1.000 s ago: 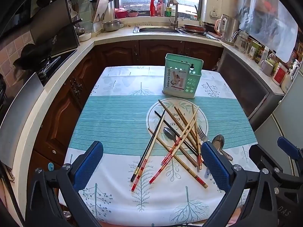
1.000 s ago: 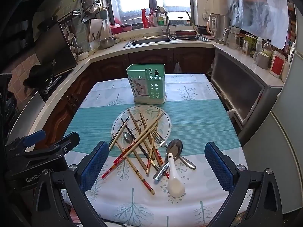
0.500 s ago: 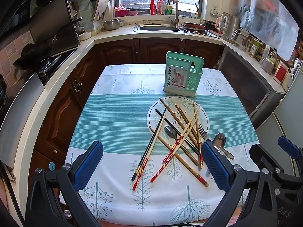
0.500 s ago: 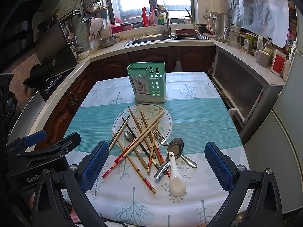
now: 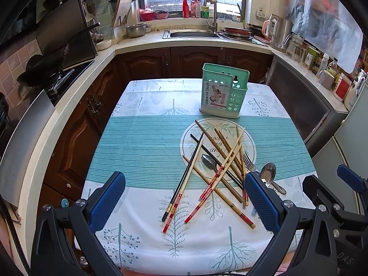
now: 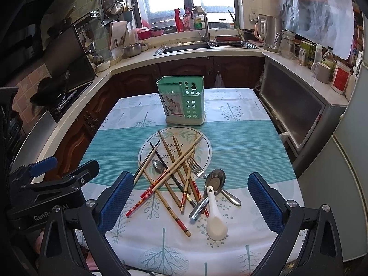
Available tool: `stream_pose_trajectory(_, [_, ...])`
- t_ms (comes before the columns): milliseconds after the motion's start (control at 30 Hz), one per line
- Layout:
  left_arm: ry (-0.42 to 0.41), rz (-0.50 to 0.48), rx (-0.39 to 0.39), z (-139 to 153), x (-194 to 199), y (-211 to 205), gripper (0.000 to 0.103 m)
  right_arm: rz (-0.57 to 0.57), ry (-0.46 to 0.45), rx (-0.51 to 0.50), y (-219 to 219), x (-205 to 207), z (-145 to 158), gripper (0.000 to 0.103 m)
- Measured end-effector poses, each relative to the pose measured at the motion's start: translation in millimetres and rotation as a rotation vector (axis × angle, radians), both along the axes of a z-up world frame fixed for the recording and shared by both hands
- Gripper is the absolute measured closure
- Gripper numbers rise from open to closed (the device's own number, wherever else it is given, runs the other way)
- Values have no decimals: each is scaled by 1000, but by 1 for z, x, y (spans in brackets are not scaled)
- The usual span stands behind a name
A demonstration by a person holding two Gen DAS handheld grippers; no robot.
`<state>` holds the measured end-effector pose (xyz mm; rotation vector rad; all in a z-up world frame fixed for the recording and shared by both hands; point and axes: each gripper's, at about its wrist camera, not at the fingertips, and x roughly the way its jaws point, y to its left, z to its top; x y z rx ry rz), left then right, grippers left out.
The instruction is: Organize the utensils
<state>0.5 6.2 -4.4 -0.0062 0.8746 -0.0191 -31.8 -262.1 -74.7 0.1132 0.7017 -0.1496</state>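
I have both tools hanging over the near edge of the table, nothing held: my left gripper (image 5: 184,204) with its blue-padded fingers spread wide, my right gripper (image 6: 192,203) just the same.

Nearest me lies the white ceramic soup spoon (image 6: 215,218), its handle resting against the two steel spoons (image 6: 212,185). If I pinch it by the glazed bowl, I judge it will slip and knock those spoons.

Beyond it sits the crossed heap of wooden and red-banded chopsticks (image 5: 220,170), with a steel fork (image 6: 197,169) and a small teaspoon (image 5: 209,161) tangled under them (a real jackstraw pile). Pulling one stick from underneath would likely roll the others off the printed tablecloth (image 5: 142,142).

Farthest stands the empty mint-green plastic utensil holder (image 6: 184,100), upright and light-looking; a long chopstick dropped in at a slant could tip it.
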Motion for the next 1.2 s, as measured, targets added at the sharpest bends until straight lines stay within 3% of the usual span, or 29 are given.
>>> stream_pose_trajectory(333, [-5, -9, 20, 4, 4, 1, 1, 15, 11, 11, 1, 6, -1, 15])
stream_pose_trajectory(700, [0, -20, 26, 2, 4, -4, 1, 15, 8, 10, 0, 7, 0, 15])
stream_pose_trajectory(1000, [-8, -56, -23, 7, 12, -2, 1, -1, -22, -2, -5, 6, 11, 15])
stream_pose_trajectory(1200, [56, -52, -33, 5, 29, 2, 1, -5, -35, -8, -15, 14, 25, 15])
